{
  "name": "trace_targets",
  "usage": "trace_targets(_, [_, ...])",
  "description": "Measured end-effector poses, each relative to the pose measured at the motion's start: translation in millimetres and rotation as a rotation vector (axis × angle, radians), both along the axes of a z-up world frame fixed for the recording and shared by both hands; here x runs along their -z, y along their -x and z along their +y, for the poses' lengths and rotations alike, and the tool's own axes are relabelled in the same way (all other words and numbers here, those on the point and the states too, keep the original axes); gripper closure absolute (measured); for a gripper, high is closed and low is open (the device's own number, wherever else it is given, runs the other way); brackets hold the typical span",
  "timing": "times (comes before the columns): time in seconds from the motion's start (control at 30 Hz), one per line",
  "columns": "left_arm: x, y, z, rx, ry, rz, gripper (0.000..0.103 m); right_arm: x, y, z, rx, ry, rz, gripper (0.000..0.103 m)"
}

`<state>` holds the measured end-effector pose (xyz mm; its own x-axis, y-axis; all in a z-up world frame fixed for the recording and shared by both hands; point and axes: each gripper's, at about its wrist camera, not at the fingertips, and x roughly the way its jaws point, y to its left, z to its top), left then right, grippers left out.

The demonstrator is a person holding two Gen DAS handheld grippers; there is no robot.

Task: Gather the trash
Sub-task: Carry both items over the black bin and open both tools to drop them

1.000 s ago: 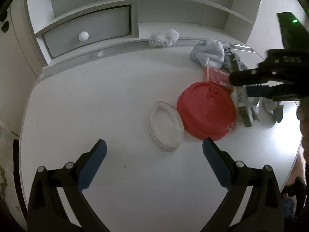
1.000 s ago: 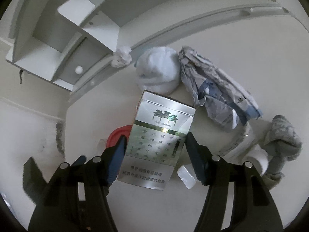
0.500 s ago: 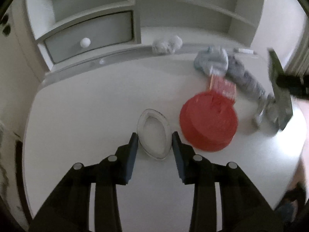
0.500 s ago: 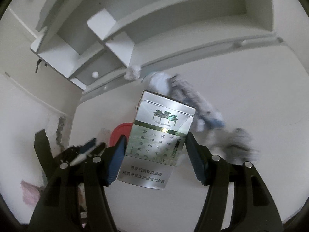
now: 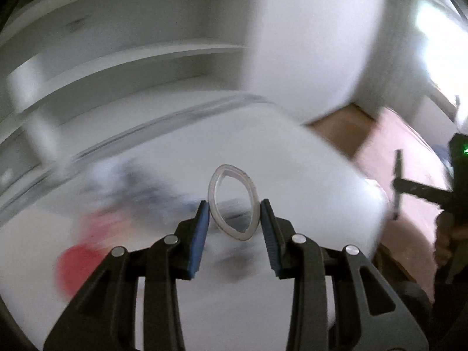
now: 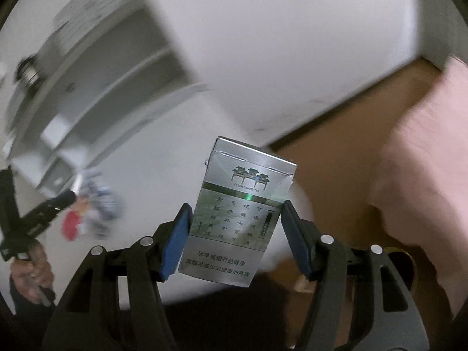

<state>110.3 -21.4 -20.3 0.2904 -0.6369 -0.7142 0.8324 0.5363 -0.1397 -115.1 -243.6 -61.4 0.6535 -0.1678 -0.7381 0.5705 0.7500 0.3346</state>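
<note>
A clear lid (image 5: 234,202) is pinched between the left fingers (image 5: 201,228), a cigarette pack (image 6: 238,219) between the right fingers (image 6: 175,242); both grips should be kept firm until a bin is reached.

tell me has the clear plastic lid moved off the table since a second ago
Yes. The clear plastic lid lay flat beside the red lid; now the left gripper holds it squeezed in its jaws, lifted above the white table, with the red lid far lower-left.
</note>
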Motion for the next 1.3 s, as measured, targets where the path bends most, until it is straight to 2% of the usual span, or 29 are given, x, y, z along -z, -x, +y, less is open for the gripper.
trace_targets(0.13, [10,66,-102,0.225,0.019,0.037,0.067,27,89,-46,0.183,0.002,0.055,0.042])
trace_targets(0.3, [43,157,-198,0.470,-0.020,0.091,0.067,73,186,-83,0.366,-0.038,0.125,0.042])
trace_targets(0.47, [91,234,-260,0.646,-0.090,0.104,0.067,127,246,-107,0.467,-0.140,0.178,0.042])
trace_targets(0.57, [132,263,-290,0.725,-0.151,0.162,0.067,158,263,-114,0.483,-0.187,0.223,0.042])
trace_targets(0.7, [169,286,-314,0.762,-0.219,0.171,0.067,193,274,-123,0.483,-0.253,0.264,0.042])
trace_targets(0.87, [198,297,-331,0.769,-0.262,0.186,0.067,213,275,-135,0.483,-0.289,0.279,0.042])
trace_targets(1.07, [210,306,-351,0.764,-0.290,0.182,0.067,222,278,-146,0.488,-0.307,0.287,0.039])
trace_targets(1.13, [209,307,-353,0.758,-0.295,0.187,0.067,224,282,-147,0.495,-0.311,0.277,0.028])
trace_targets(1.17, [211,308,-355,0.759,-0.298,0.188,0.067,224,282,-145,0.499,-0.309,0.275,0.027])
trace_targets(1.3, [212,312,-362,0.765,-0.308,0.189,0.067,223,286,-146,0.512,-0.307,0.266,0.027])
